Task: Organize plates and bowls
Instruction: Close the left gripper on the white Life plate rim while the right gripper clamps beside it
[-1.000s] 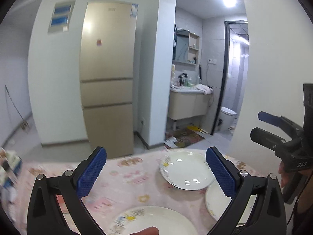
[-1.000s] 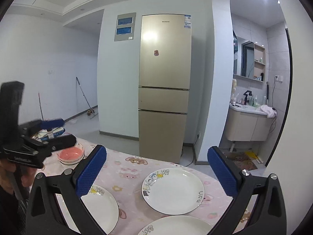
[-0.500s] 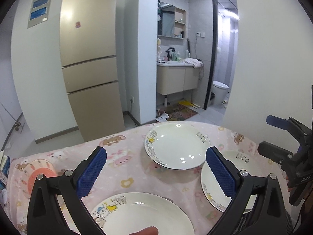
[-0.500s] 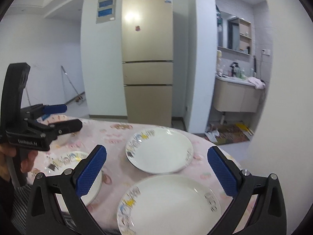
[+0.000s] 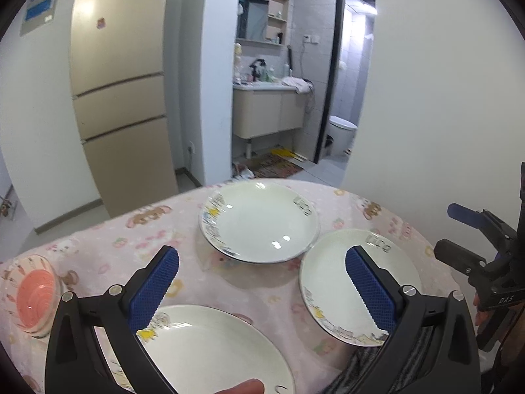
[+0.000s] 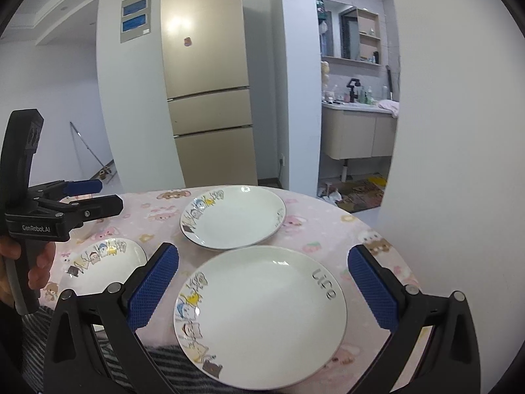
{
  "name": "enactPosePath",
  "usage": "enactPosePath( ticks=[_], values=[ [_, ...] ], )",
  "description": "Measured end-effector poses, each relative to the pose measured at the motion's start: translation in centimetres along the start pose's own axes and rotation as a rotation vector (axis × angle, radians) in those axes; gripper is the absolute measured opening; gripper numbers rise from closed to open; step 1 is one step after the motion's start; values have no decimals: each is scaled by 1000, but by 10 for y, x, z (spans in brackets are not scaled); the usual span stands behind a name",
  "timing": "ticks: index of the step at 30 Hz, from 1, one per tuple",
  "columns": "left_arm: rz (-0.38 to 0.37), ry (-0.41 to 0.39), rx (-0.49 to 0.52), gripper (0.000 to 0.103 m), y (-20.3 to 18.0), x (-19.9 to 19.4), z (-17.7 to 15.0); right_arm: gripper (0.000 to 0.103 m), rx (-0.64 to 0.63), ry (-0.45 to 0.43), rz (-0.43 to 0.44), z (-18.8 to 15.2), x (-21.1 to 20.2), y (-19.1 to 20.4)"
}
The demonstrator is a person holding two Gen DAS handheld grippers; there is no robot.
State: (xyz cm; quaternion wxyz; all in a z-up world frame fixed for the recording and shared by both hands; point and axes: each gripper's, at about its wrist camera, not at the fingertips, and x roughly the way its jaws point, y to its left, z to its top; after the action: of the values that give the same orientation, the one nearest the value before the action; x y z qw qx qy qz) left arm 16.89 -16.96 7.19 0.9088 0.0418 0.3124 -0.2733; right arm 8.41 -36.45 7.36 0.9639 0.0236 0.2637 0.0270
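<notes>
A: What takes up the most room?

B: The round surface (image 6: 328, 226), covered in a pink cartoon-print cloth. Behind it stands a tall gold fridge (image 6: 206, 82), and to the right an alcove with a washbasin cabinet (image 6: 357, 134).

A: And on the surface?

B: Three white plates with cartoon edging. The near right plate (image 6: 262, 315) lies just below the right gripper (image 6: 262, 290), its near edge reaching the surface's rim. The far plate (image 6: 233, 216) sits just beyond it, their rims very close; from the left wrist view they appear to overlap slightly, though I can't tell whether they touch. The left plate (image 6: 108, 262) lies off to the left, apart from both.

A: Any bowls?

B: One pink bowl (image 5: 36, 292), at the far left edge of the surface in the left wrist view, well apart from the plates.

A: The grippers?

B: The right gripper hangs over the near right plate with its jaws spread wide, nothing between the blue pads. The left gripper (image 5: 262, 290) hangs above the left plate (image 5: 210, 348), jaws likewise spread and empty. From the right wrist view a hand (image 6: 36, 262) grips its black handle.

A: Anything smaller?

B: A fingertip (image 5: 242, 387) shows at the bottom edge of the left wrist view.
</notes>
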Motion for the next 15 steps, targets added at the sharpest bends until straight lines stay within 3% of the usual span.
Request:
enactPosePath(
  ticks=[15],
  values=[
    [-74,108,96,103,-45,25,-20,103,49,90,-109,-45,-18,-28]
  ],
)
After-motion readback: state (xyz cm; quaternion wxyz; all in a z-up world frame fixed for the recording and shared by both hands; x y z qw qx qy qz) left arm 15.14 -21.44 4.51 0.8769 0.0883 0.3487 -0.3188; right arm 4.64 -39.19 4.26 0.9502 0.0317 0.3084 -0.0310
